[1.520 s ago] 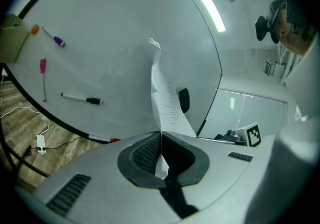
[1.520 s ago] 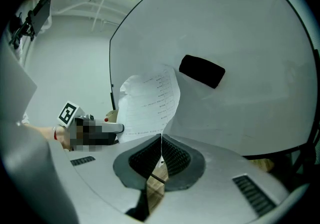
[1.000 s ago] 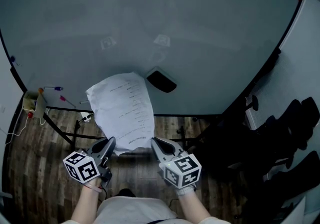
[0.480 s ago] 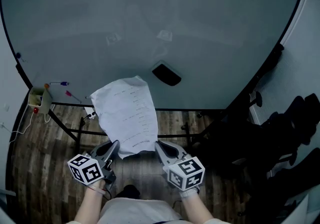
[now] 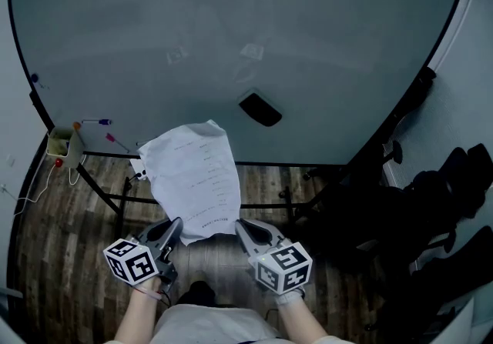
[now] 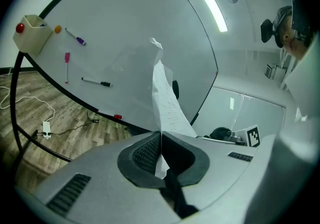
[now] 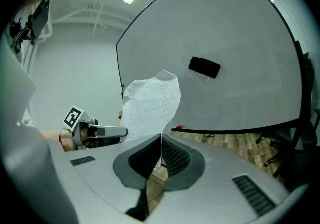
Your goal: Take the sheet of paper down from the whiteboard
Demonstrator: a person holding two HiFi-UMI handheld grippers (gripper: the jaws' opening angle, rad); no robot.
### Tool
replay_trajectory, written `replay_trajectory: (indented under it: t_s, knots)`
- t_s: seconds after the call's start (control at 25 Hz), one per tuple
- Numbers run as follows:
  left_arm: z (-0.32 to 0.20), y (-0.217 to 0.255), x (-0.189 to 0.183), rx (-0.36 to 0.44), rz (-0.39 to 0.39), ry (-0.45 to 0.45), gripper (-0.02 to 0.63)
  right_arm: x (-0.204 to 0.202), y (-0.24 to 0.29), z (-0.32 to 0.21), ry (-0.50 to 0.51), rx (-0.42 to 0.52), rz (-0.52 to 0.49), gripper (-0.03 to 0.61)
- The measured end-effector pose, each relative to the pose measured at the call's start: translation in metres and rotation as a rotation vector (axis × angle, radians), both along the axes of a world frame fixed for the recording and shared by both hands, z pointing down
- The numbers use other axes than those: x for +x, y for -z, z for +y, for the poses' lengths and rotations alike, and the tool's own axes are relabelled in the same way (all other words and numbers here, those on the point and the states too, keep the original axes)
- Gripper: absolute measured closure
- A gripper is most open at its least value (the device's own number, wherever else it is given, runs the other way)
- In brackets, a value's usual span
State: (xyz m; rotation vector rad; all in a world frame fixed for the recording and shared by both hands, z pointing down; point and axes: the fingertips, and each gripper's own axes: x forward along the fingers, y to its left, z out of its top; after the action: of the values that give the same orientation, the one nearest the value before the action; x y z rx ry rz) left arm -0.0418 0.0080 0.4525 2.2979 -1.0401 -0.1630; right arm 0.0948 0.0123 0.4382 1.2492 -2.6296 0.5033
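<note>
Both grippers have drawn back and a little down from the board since a second ago, and the white sheet of paper [image 5: 192,177], printed with short faint lines of text, has come with them; the gap between its top edge and the black oblong eraser [image 5: 260,109] is wider now. The sheet is off the pale grey whiteboard [image 5: 308,42] and stands in the air in front of it, bowed and slightly crumpled, with its top edge curling; its lower edge is pinched at both corners. The left gripper [image 5: 176,225] is closed tight on the left corner, pads flat against the paper; the right gripper [image 5: 240,225] is clamped the same way on the right corner.

The left gripper view shows the sheet almost edge-on, as a narrow twisted strip; only there do the purple, pink and black markers [image 6: 96,82] on the board show plainly, with the cream box [image 6: 32,30] at its corner. The right gripper view shows the printed face broad, with the left gripper beyond it. The head view alone shows both grippers together over the wooden plank floor [image 5: 69,258].
</note>
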Motion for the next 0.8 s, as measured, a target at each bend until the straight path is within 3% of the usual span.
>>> replay_trajectory:
  t_s: [0.8]
  knots:
    - [0.049, -0.012, 0.007, -0.025, -0.002, -0.002, 0.598, 0.005, -0.012, 0.05, 0.017, -0.025, 0.005, 0.558]
